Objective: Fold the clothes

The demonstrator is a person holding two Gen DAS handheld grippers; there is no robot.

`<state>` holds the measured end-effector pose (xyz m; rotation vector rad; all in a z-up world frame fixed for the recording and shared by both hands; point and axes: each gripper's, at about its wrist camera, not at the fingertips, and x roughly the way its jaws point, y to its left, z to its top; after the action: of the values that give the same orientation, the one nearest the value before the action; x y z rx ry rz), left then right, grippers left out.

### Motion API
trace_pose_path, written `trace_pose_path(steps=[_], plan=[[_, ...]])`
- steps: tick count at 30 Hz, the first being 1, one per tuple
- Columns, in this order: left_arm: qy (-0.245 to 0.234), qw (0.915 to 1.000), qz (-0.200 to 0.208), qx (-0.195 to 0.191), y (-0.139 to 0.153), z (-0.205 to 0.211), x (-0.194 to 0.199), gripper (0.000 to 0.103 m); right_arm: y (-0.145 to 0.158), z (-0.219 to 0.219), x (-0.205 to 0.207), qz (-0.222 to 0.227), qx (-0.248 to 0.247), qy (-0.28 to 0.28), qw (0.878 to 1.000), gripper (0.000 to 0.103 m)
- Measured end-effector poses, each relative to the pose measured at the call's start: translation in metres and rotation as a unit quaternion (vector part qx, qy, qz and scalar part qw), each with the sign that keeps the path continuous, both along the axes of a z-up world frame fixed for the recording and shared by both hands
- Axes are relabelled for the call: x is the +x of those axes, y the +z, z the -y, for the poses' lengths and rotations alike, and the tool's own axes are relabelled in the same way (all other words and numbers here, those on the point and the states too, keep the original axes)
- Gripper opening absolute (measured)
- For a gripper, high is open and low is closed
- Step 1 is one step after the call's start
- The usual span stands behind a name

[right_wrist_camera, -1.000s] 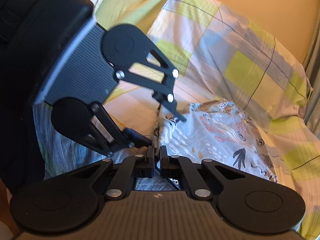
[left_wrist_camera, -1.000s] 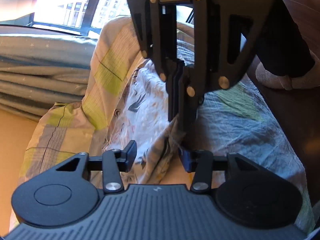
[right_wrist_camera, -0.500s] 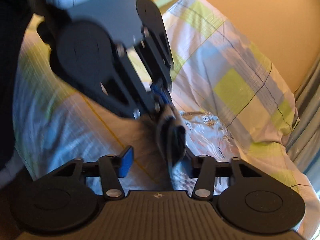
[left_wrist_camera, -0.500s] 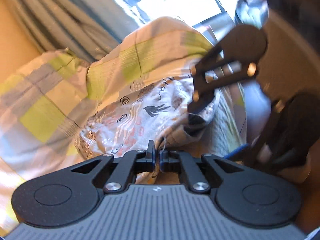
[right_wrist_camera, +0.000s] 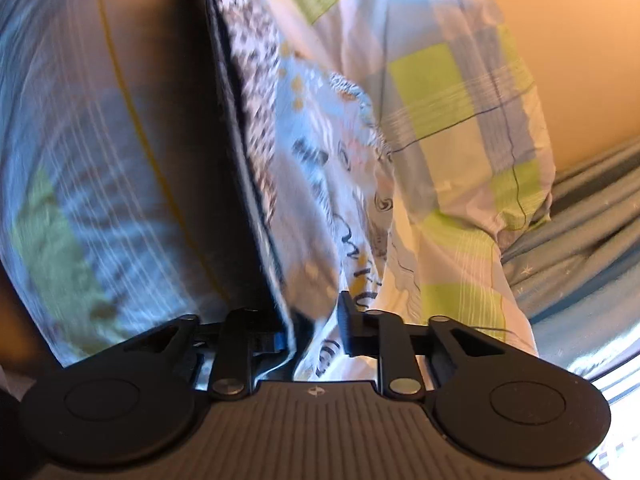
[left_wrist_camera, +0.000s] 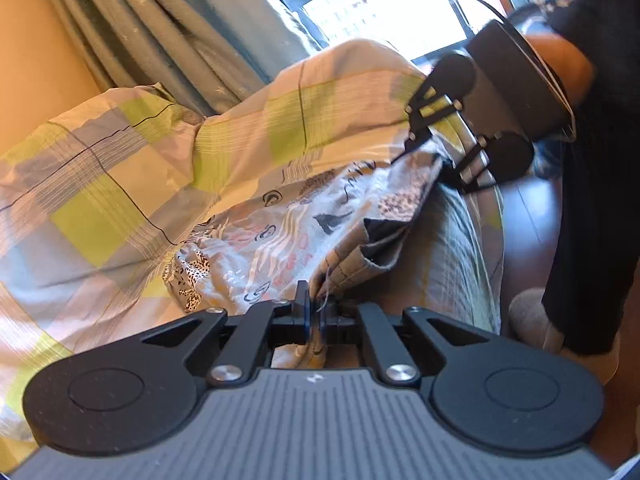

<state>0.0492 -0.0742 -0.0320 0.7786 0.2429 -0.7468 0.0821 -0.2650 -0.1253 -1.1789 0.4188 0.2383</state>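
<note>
On the checked bedding point(left_wrist_camera: 132, 184) lies the printed garment point(left_wrist_camera: 280, 232), one end raised off it. Left gripper point(left_wrist_camera: 311, 314): fingers pressed together, pinching the garment's frayed hem. Right gripper point(right_wrist_camera: 314, 330): fingers spread, garment fold lying between them, not clamped. Curtain point(left_wrist_camera: 168, 28) behind. Right wrist view blurred.

Animal-print garment point(left_wrist_camera: 288, 232) stretched out, rumpled, over checked bedding.
</note>
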Motion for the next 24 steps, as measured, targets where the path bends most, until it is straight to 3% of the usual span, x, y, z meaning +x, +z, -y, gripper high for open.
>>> trace_pose_path(steps=[1,7,14,19,24], plan=[[0.000,0.9999,0.000,0.011,-0.003,0.001,-0.001,0.003,0.000,0.001,0.000,-0.003,-0.002,0.002,1.000,0.000],[-0.004,0.9983,-0.033,0.047,-0.007,-0.007,-0.011,0.002,0.019,0.007,-0.016,-0.014,0.001,0.009,1.000,0.000],[-0.006,0.9986,-0.045,0.027,0.040,-0.022,-0.050,0.002,0.071,0.008,-0.081,-0.034,0.025,0.033,0.999,0.000],[0.045,0.9946,-0.091,-0.024,0.084,-0.033,-0.042,0.002,0.103,0.004,-0.099,-0.063,0.043,0.060,0.995,0.000],[0.091,0.9828,-0.136,-0.085,0.117,-0.043,0.019,0.002,0.142,-0.001,-0.047,-0.076,0.048,0.073,0.993,0.000]])
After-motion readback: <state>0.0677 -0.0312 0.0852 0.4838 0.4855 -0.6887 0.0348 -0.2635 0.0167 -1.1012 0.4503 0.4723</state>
